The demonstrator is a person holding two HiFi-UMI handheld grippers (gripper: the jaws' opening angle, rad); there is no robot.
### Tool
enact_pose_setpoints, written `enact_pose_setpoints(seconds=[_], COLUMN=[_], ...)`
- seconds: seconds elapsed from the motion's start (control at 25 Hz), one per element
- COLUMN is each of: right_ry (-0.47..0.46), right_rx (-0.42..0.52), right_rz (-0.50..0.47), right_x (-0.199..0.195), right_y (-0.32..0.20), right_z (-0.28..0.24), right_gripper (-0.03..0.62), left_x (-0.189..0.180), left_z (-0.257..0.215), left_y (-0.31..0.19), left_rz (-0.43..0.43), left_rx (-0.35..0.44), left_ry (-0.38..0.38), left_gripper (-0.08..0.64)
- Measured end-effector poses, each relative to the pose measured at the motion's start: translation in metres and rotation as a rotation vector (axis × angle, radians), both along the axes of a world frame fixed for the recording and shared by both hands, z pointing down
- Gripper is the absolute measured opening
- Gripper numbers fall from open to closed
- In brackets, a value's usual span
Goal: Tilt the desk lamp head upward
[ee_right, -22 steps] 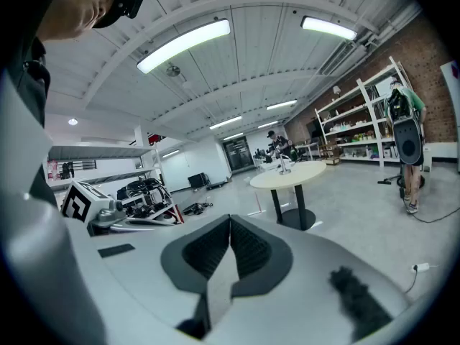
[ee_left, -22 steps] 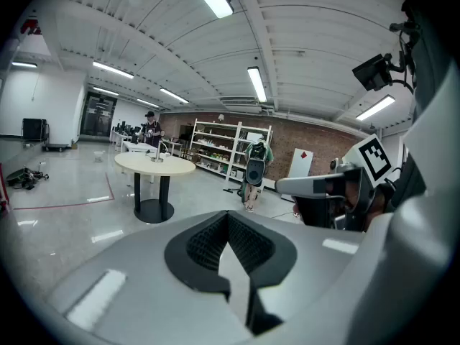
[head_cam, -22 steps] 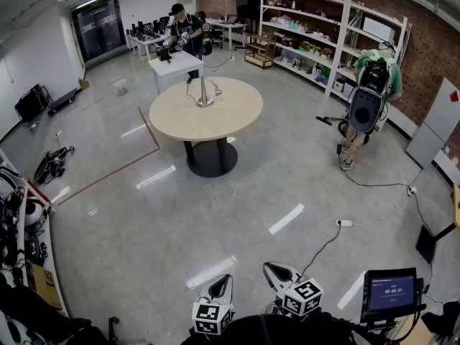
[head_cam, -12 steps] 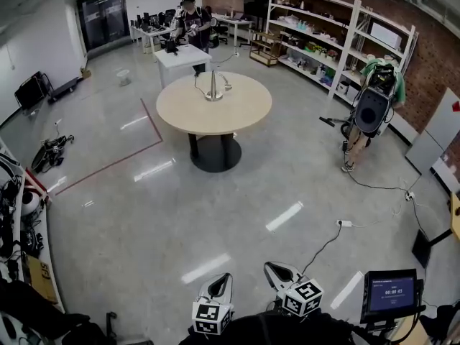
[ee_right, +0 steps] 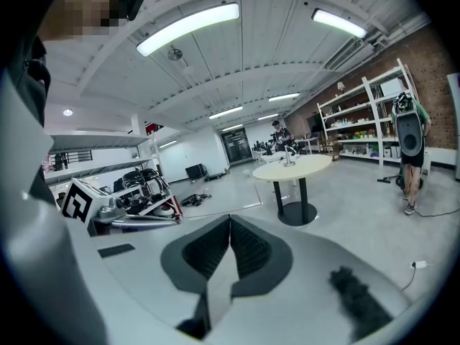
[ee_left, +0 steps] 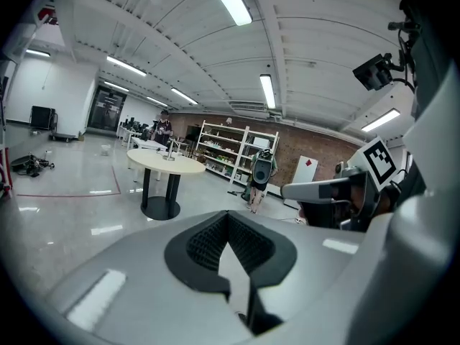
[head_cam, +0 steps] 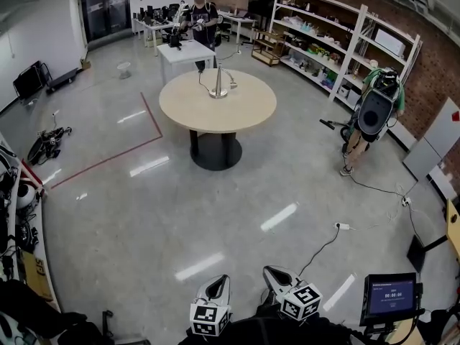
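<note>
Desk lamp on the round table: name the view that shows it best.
The head view: the desk lamp stands unobstructed on the round table, seen from above, though far off. The left and right gripper views show it only as a tiny upright shape on the distant tabletop.

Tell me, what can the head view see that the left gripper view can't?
Only the head view shows the tablet screen and the marker cube on the left gripper. Only the left gripper view shows that gripper's ribbed pads pressed together, nothing between, and a black camera overhead. Both show the round table, the desk lamp on it and the shelves.
</note>
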State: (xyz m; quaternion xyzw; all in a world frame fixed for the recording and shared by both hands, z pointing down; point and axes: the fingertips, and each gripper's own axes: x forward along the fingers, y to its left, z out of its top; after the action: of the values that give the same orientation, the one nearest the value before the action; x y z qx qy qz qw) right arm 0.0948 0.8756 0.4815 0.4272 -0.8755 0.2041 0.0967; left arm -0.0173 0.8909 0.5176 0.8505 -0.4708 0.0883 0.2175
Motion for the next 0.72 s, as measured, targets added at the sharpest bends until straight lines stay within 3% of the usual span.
enact_pose_setpoints(seconds=[0.28, 0.72], right_ry=[-0.052, -0.131], right_rx=[0.002, 0.034], right_rz=[-0.034, -0.071], right_x=[-0.001, 0.089], right_y=[-0.032, -0.121], right_z=[0.011, 0.006], right_gripper=[0.006, 0.006], left_x=[0.001, 0.093], left_z=[0.008, 0.002], left_y=[-0.028, -0.106], left_rz=[-0.023, -0.057], left_rx=[-0.005, -0.001], left_ry=[-0.052, -0.140], left_gripper=[0.006, 0.006])
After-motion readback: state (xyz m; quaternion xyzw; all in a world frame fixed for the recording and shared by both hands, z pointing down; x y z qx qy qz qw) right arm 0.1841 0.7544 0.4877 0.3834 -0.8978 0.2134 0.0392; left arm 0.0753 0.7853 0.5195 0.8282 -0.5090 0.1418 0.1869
